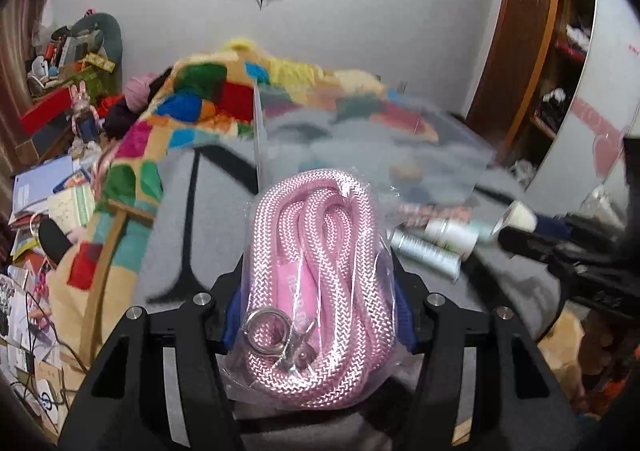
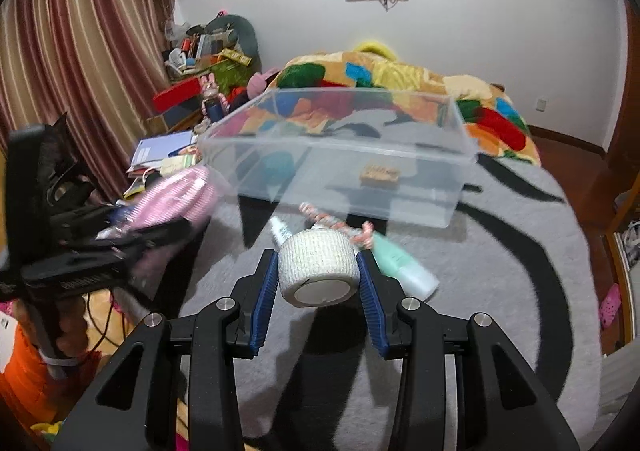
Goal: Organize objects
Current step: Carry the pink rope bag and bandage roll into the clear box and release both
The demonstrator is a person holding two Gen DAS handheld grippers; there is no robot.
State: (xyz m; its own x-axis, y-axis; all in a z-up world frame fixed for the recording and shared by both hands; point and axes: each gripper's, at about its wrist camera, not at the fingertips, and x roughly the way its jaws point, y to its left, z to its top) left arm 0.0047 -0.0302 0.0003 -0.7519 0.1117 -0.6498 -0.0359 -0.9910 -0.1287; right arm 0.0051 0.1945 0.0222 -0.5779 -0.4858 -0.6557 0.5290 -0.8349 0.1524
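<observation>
Pink rope in a clear bag (image 1: 320, 283) is filling the lower centre, the left gripper (image 1: 320, 315) clamping it — the right gripper (image 2: 318, 271) is squeezing a white tape roll (image 2: 318, 269). Both probably need carrying into the clear bin (image 2: 340, 155) at mid-frame. Blur is smearing the bin's contents.

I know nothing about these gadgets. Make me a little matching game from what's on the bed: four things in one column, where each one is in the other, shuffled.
Things:
1. pink rope in a bag
2. white tape roll
3. mint bottle
4. clear plastic bin

Places:
A. lying on the grey rug
B. between the right gripper fingers
C. standing in front of the patchwork blanket
D. held in the left gripper

Pairs: 1-D, 2-B, 3-A, 4-C
</observation>
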